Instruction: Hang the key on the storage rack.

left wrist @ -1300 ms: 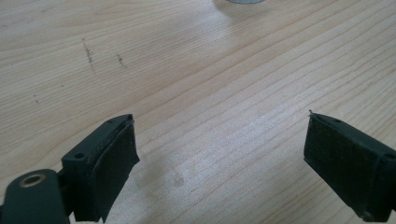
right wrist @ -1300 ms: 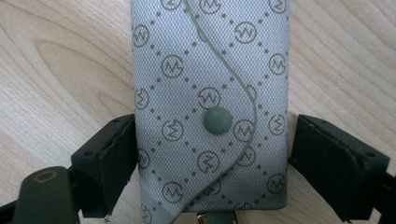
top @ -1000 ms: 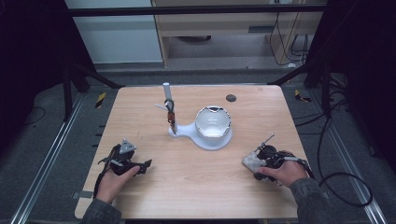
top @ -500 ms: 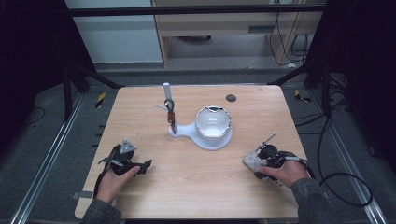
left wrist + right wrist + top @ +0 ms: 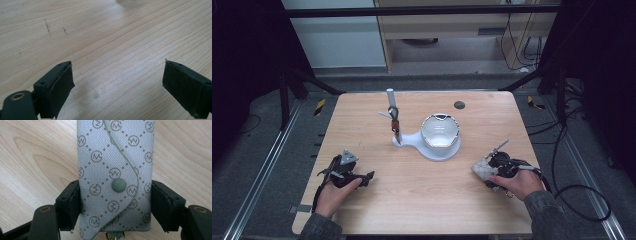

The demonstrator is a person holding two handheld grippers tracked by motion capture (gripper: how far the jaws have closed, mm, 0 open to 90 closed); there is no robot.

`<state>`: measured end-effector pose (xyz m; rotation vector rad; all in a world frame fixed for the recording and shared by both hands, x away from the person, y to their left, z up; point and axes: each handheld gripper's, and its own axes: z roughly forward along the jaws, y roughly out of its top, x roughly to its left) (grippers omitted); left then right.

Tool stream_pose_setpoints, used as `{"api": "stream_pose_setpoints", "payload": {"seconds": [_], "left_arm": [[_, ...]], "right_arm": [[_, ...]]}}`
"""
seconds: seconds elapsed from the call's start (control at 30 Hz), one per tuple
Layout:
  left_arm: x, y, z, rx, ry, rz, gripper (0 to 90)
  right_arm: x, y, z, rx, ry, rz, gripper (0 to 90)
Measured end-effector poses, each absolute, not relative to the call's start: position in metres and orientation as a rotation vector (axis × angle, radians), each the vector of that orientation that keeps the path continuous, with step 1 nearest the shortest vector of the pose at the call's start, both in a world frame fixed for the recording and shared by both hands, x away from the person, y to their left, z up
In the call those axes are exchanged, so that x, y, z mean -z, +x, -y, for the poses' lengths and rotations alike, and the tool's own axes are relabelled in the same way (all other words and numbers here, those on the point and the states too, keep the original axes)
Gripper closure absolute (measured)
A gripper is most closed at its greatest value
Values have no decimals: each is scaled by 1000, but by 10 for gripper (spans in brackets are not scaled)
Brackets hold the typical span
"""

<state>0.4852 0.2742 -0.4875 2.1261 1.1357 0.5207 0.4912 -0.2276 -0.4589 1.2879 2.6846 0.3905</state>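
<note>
Nothing has moved; right claw (image 5: 115, 205) clamps grey monogrammed pouch (image 5: 115, 170).

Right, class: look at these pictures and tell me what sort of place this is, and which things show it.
Probably a lab or workshop rigged for recording handling tasks. A bare wooden table sits inside a dark metal frame, loose cables trail over the grey floor, and a person holds a claw in each hand, left and right.

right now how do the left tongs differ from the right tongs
The left tongs stand wide open over bare table, gripping nothing; the right tongs are shut on a grey patterned pouch. From above, the left points right and the right points up-left. Both rest low on the wood.
</note>
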Motion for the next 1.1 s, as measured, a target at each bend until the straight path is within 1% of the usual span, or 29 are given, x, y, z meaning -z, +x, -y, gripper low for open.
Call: {"api": "stream_pose_setpoints", "payload": {"seconds": [0.5, 1.1], "left_arm": [[488, 485, -274, -520, 2128, -1135, 94], [488, 485, -274, -521, 2133, -1134, 94]], "right_arm": [[425, 494, 223, -436, 1234, -2609, 312], [393, 498, 213, -482, 1182, -2558, 316]]}}
